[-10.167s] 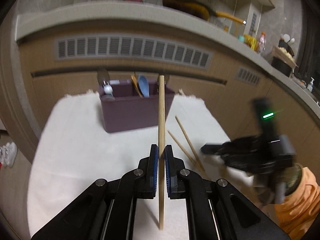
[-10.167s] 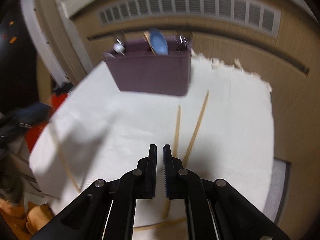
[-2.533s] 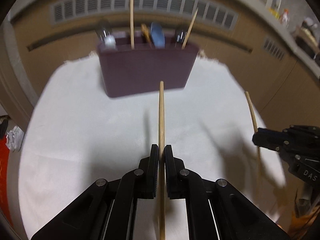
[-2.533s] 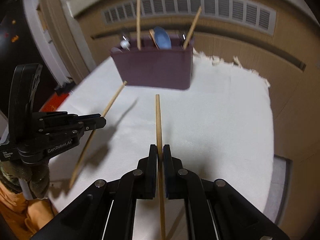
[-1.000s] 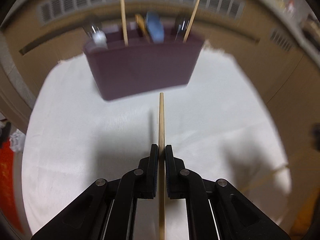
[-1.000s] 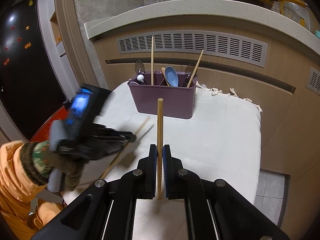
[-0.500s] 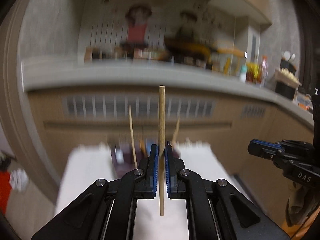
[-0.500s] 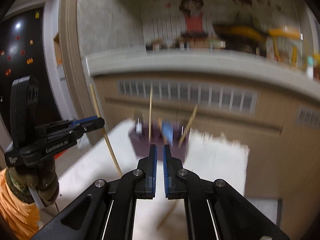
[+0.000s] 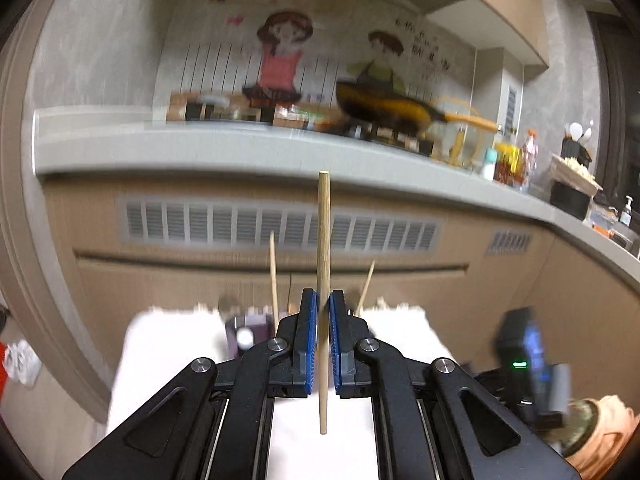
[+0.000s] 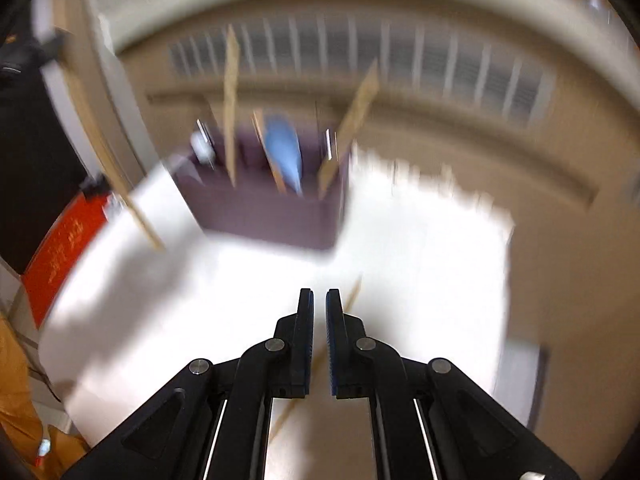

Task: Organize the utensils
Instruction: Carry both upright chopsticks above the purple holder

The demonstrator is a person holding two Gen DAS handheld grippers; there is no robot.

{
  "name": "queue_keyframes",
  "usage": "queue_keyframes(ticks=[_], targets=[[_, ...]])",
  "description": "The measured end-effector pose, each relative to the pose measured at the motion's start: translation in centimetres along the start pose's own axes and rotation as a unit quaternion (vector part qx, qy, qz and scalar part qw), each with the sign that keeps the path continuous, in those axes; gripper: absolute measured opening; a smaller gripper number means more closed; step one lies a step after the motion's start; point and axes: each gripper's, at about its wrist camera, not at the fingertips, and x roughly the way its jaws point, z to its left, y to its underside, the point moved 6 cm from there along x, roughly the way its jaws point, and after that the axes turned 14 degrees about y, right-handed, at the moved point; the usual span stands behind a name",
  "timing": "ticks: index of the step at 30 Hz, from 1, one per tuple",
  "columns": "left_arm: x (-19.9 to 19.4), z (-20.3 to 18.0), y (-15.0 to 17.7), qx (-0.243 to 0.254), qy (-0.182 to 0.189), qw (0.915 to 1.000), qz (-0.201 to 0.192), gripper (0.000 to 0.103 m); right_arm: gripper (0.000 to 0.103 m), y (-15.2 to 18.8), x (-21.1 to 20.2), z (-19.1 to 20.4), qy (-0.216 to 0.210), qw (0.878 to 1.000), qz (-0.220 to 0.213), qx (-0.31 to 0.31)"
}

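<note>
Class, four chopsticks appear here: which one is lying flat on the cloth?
The chopstick beside the right gripper lies flat; two stand in the purple holder, and the left gripper clamps one.

I see a white cloth (image 10: 420, 240) on the desk, a long grey counter (image 9: 240, 148) with a yellow pan (image 9: 392, 110), and a cartoon picture (image 9: 280, 64) on the wall.

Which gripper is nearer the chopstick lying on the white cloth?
Right: the right gripper is just above the chopstick; the left gripper, far left, holds a second chopstick.
</note>
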Motion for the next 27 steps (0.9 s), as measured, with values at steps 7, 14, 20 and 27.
queue_keyframes(ticks=[7, 14, 20, 27], targets=[[-0.2, 1.5, 4.9, -0.025, -0.001, 0.9992, 0.031, 0.007, 0.023, 1.8, 5.5, 0.3, 0.01, 0.997, 0.063, 0.036], [-1.2, 2.3, 6.2, -0.038, -0.003, 0.9987, 0.034, 0.007, 0.009, 2.2, 5.7, 1.4, 0.036, 0.998, 0.05, 0.018], [-1.4, 2.3, 6.9, -0.047, -0.003, 0.998, 0.042, 0.007, 0.006, 2.4, 1.9, 2.3, 0.006, 1.0, 0.01, -0.004], [-1.8, 1.6, 6.9, -0.054, 0.002, 0.9978, 0.038, 0.007, 0.006, 1.1, -4.8, 1.9, -0.044, 0.997, -0.063, 0.01]])
